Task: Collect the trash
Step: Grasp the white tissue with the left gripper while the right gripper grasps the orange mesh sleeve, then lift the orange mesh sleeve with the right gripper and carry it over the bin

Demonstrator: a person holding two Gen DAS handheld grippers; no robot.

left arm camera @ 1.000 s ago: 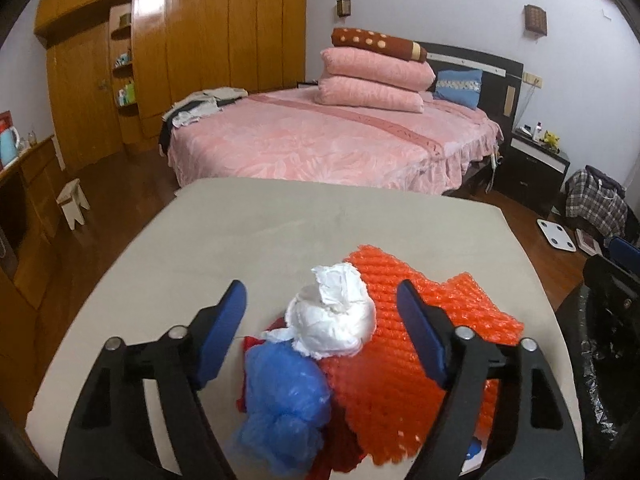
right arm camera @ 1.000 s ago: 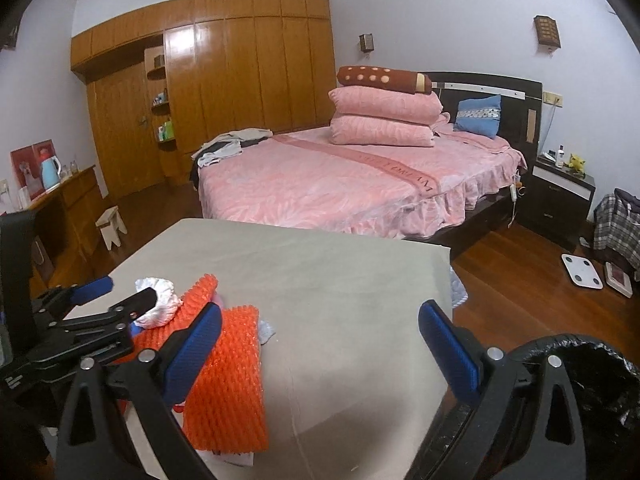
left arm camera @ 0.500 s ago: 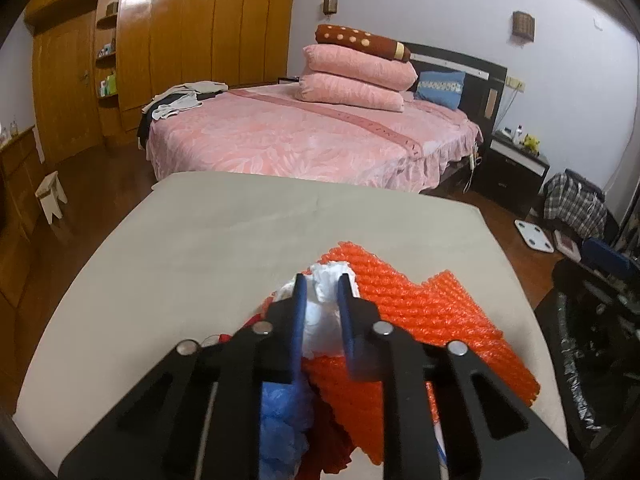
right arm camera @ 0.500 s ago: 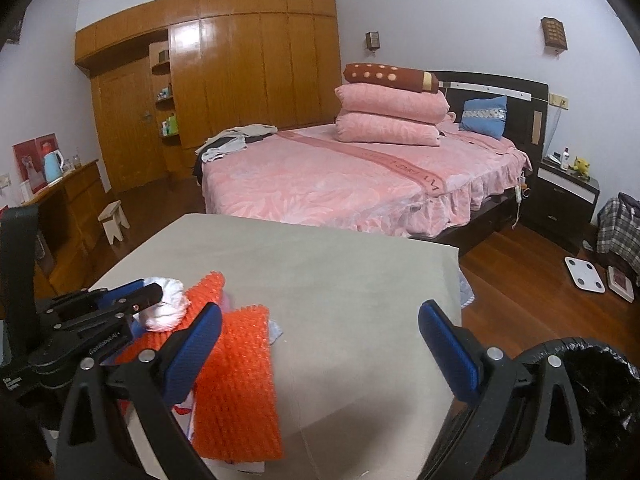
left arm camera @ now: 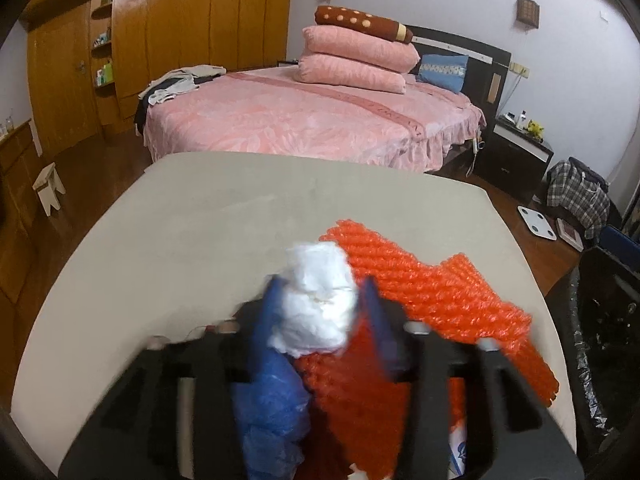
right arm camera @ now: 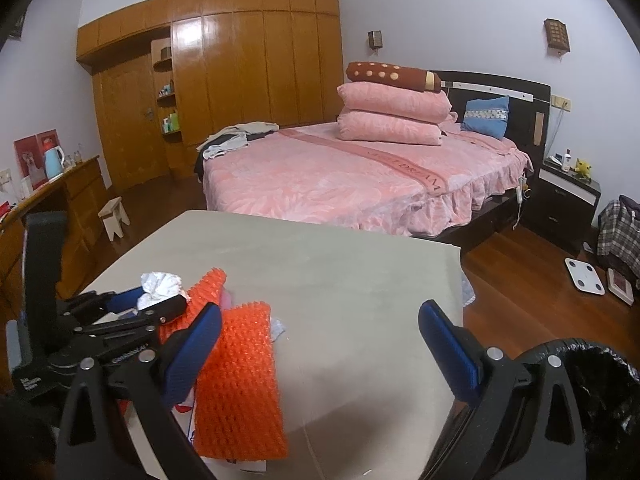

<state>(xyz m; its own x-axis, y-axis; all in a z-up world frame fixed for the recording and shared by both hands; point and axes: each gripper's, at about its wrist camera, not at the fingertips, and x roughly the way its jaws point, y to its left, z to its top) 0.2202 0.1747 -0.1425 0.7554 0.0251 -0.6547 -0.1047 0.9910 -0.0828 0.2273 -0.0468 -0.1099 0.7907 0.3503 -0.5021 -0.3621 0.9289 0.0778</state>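
Left wrist view: the left gripper (left arm camera: 316,300) has its fingers clamped on the white paper wad (left arm camera: 316,300) above the worktop (left arm camera: 200,216); the lined trash bin (left arm camera: 600,340) lies rightward, nearer the gaping, empty right gripper (right arm camera: 320,344).

Left hand-held gripper (left arm camera: 320,292) grips a white crumpled wad (left arm camera: 316,300) above blue plastic (left arm camera: 272,412) and orange bubble wrap (left arm camera: 432,304) on the surface (left arm camera: 200,220)

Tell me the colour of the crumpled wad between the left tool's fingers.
White. The crumpled wad shows best in the left wrist view, gripped by the left tool.
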